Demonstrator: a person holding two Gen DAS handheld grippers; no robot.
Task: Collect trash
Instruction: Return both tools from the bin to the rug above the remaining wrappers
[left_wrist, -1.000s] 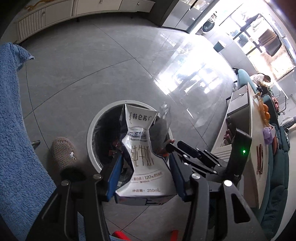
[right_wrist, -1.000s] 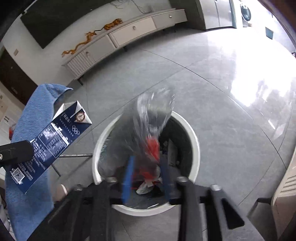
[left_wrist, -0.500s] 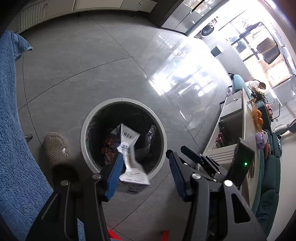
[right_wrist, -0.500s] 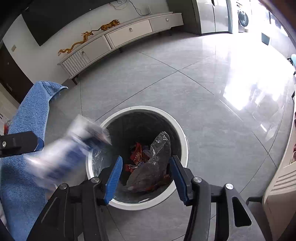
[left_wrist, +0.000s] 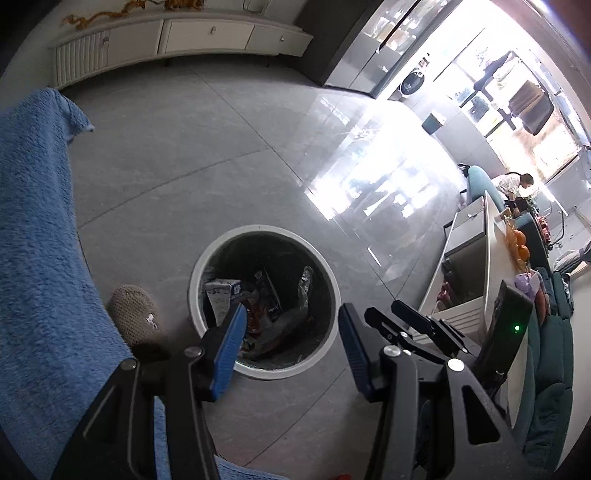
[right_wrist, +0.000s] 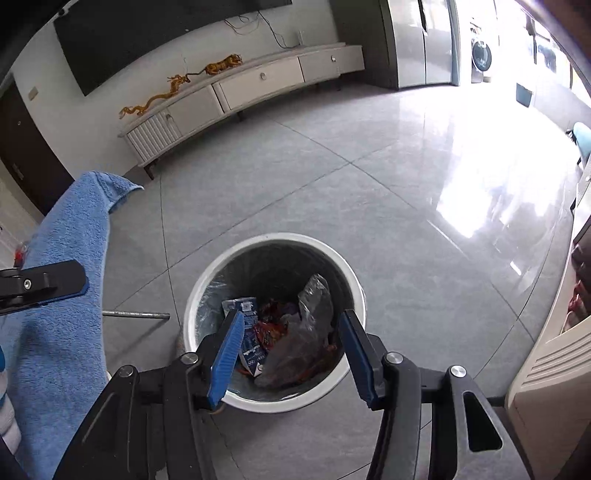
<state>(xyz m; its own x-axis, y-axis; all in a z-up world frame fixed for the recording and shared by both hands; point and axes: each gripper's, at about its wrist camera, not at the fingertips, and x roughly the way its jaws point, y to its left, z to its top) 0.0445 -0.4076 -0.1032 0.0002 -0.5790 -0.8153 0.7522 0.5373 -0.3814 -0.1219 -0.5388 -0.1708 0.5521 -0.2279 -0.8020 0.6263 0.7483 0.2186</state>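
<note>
Dropped creased milk carton (left_wrist: 221, 295) now lies inside round white-rimmed bin (left_wrist: 325, 332).

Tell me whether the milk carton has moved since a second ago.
Yes. The milk carton was held between the left tool's pads above the trash bin; it has dropped down inside the bin, and the tool is open and empty.

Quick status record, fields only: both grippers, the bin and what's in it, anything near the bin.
left gripper: open, empty
right gripper: open, empty
trash bin: upright on floor, below both grippers
in bin: milk carton, crumpled plastic bottle, red wrappers
beside bin: blue towel, slipper
</note>
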